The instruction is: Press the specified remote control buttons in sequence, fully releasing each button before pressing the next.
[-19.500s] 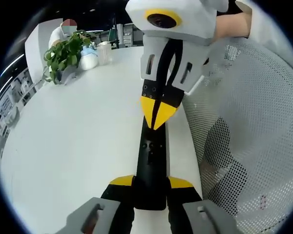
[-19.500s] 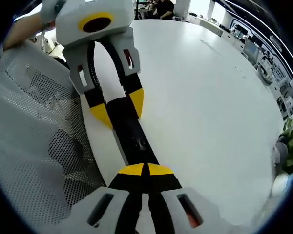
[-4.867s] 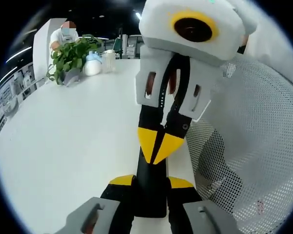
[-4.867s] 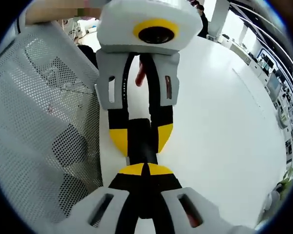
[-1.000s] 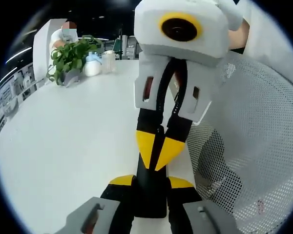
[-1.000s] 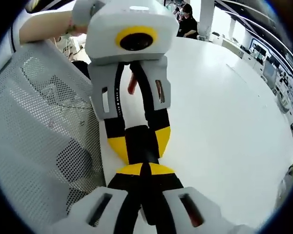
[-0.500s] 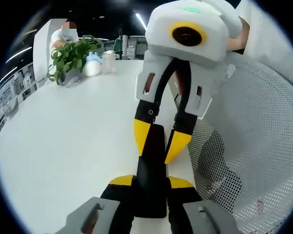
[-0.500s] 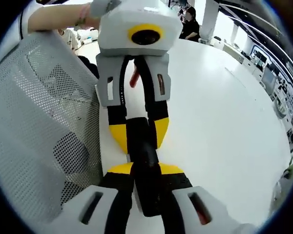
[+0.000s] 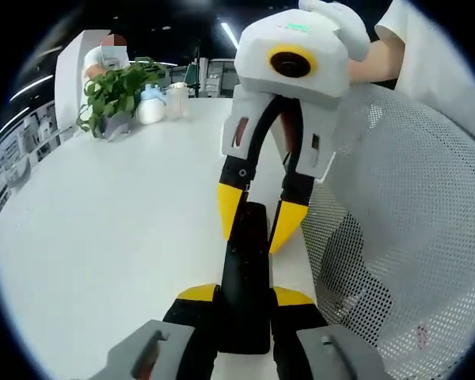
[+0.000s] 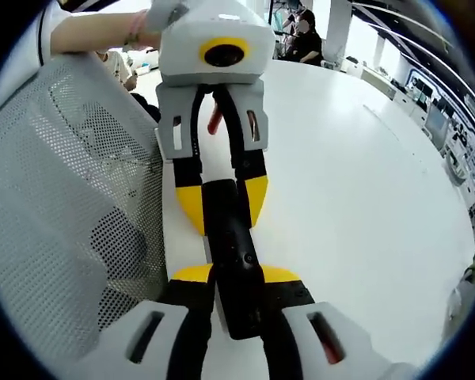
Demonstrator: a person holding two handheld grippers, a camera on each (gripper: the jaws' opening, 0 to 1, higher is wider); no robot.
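**Two grippers, one remote**

Your left gripper point(image 9: 245, 299) pinches the black remote point(image 9: 245, 269) at its near end, steadying it on the white table point(image 9: 103, 229). Your right gripper point(image 9: 251, 218), jaws spread, straddles its far end, likely between presses.

The remote control point(image 9: 245, 293) is plain black, lying on a white desk point(image 9: 111, 229). Each hand-held gripper — the left point(image 9: 245, 297) and the right point(image 10: 234, 274) — has black jaws capped with yellow tips and pale grey housings behind, and the right one, seen in the left gripper view, carries a white body with a yellow ring around a dark lens. Beside the desk, a chair back point(image 9: 404, 237) is white mesh dotted with small holes; a plant point(image 9: 111, 91) shows green leaves.
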